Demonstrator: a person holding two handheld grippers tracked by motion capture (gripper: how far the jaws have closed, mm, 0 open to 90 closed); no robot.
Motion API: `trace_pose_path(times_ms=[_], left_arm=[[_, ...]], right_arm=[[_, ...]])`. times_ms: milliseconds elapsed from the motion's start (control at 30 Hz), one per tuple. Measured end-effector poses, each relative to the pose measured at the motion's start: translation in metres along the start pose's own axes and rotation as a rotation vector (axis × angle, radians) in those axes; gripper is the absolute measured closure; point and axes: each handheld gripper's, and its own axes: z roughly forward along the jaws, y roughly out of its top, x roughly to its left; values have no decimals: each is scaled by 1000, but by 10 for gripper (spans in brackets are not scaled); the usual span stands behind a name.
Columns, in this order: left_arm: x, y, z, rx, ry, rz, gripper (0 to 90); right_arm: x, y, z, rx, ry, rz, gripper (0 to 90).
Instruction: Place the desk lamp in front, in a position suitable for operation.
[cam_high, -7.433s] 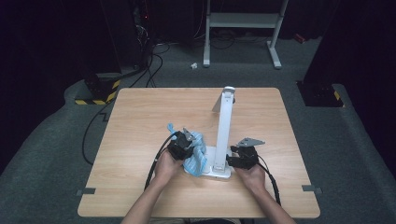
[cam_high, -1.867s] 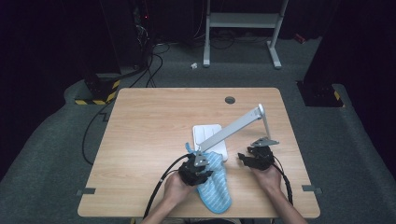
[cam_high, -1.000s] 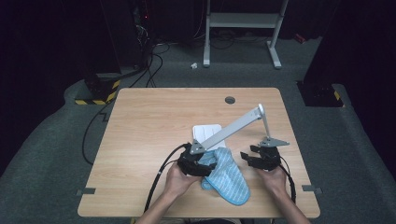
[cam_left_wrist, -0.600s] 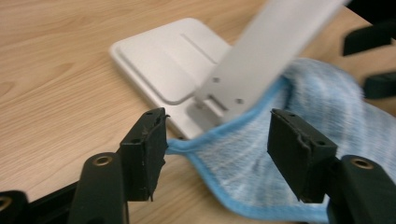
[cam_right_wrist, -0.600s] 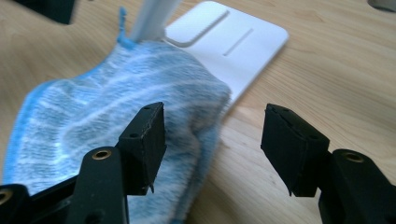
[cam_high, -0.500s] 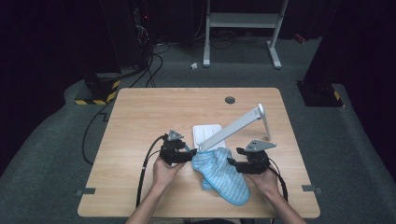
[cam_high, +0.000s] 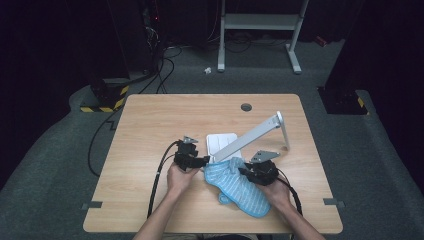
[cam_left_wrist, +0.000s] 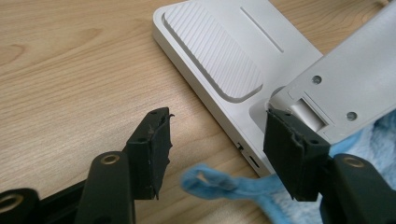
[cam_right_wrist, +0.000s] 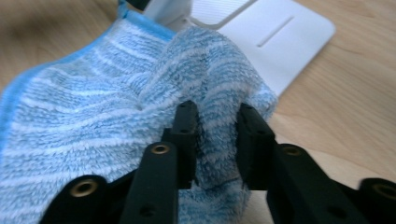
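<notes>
The blue striped cloth (cam_high: 237, 185) is lying in the lower centre of the high view, on the wooden table (cam_high: 150, 120), its upper edge touching the white stand (cam_high: 223, 143). A thick fold of it is being pinched by the right gripper (cam_right_wrist: 215, 122), whose jaws have just been closing; the fold's far side is being hidden by the jaws. The left gripper (cam_left_wrist: 215, 140) is being held spread beside the stand's base, its jaws having just been closing with nothing gripped; a blue loop (cam_left_wrist: 219, 181) of the cloth is lying below them. The stand's hinge is being partly covered by one jaw, and its arm is being cut off at the upper right.
</notes>
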Motion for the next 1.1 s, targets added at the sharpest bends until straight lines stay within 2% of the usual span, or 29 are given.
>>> trace_pose_path(times_ms=[67, 167, 233, 267, 400, 567, 667, 800, 900, 1000, 1100], left_arm=[[0, 0, 2, 3, 1, 1, 416], [0, 0, 6, 11, -3, -7, 415], [1, -1, 9, 19, -1, -6, 416], [0, -1, 10, 24, 2, -5, 416], [0, -2, 12, 26, 2, -6, 415], [-1, -2, 12, 29, -7, 5, 418], [-1, -2, 13, 34, -36, 3, 440], [1, -2, 14, 40, -79, -4, 475], [3, -2, 15, 47, -111, -20, 500], [4, -2, 15, 46, -124, -23, 526], [3, -2, 14, 44, -124, -14, 547]], right_arm=[[-5, 1, -2, -8, -56, 5, 750], [-20, 5, -2, -21, -134, 55, 743], [-27, 7, -1, -30, -172, 97, 692], [-29, 7, 0, -24, -179, 113, 648], [-26, 5, -2, -38, -193, 124, 457], [-20, -3, -22, -63, -178, 135, 377], [-17, -7, -24, -44, -149, 131, 377], [-16, -7, -4, 11, -110, 134, 433], [-17, -3, 13, 10, -85, 137, 537], [-11, 5, 22, 3, -87, 102, 616], [-9, 9, 26, -2, -71, 77, 672]])
